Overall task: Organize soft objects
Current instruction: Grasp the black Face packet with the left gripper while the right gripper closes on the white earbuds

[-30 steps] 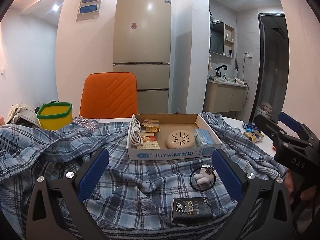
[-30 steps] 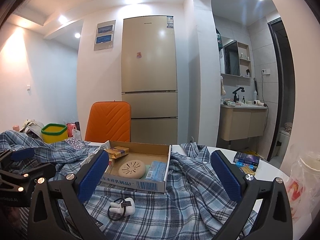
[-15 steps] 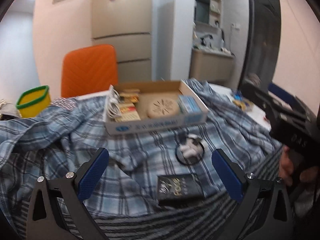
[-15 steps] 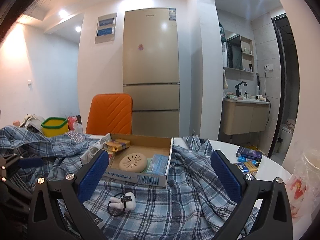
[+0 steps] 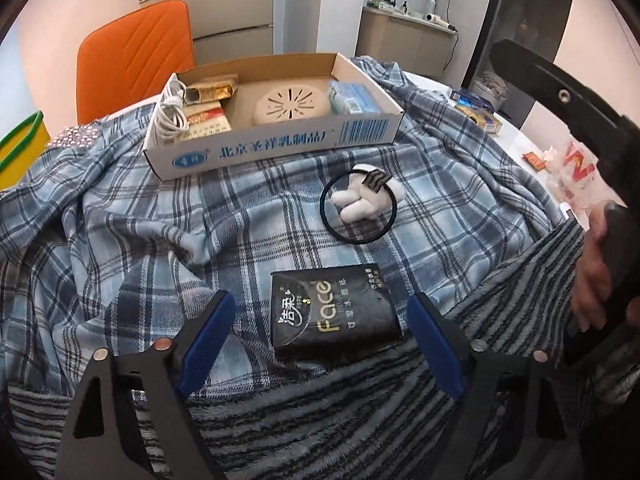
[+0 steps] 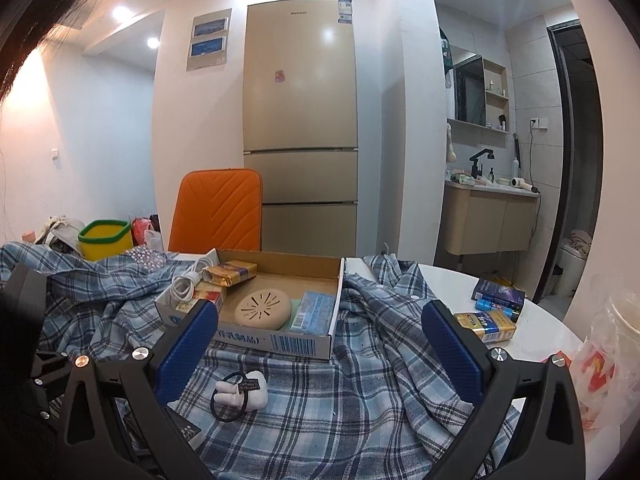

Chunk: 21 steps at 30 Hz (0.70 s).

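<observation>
Blue plaid shirt (image 5: 132, 216), grey-striped fuzzy cloth (image 5: 328, 412), black tissue pack (image 5: 334, 312), orange chair (image 5: 136, 52).

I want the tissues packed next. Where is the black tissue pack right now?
In the left wrist view the black tissue pack lies low in the middle on the plaid shirt, between the left gripper's closing fingers, just below the hair tie.

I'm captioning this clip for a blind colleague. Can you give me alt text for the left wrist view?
The left gripper, its jaws closing, angles down around a black tissue pack lying on a blue plaid shirt, pads not yet touching it. Beyond lie a hair tie with a white plush charm and an open cardboard box of small items.
</observation>
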{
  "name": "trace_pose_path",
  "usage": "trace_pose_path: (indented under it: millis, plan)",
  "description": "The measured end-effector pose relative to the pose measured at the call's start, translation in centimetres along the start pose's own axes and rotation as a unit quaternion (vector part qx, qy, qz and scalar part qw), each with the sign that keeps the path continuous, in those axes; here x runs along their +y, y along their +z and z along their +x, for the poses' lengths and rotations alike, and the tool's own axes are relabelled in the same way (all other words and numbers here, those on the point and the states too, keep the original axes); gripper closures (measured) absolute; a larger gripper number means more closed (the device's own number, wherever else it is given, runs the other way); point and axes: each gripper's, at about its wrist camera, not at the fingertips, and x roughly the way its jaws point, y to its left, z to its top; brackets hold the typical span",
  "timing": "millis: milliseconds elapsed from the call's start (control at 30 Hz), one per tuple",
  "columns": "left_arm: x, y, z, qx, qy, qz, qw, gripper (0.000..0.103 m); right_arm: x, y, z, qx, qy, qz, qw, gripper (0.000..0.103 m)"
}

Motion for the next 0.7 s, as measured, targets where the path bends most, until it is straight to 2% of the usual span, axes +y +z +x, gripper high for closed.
trace_pose_path:
  millis: [133,267,367,567,700]
  plan:
    - [0.0,0.0,0.2,0.007,0.000,0.006,1.0000,0.027,0.0,-0.1,0.5,0.013,0.003,0.001,1.000,0.000]
    - [-0.2,0.1,0.6,0.021,0.004,0.016,0.9997,0.039,0.2,-0.3,1.1,0.027,0.011,-0.003,1.000,0.000]
    - [-0.3,0.1,0.7,0.021,0.009,0.017,0.9996,0.041,0.8,-0.4,1.7,0.043,0.023,-0.016,0.999,0.000]
    - [0.3,0.1,-0.1,0.001,0.015,-0.001,0.9999,0.041,3.1,-1.3,4.6,0.120,0.070,-0.066,0.988,0.017]
    - [1.3,0.1,-1.1,-0.024,0.017,-0.024,0.9993,0.042,4.0,-2.2,6.4,0.170,0.088,-0.083,0.978,0.041]
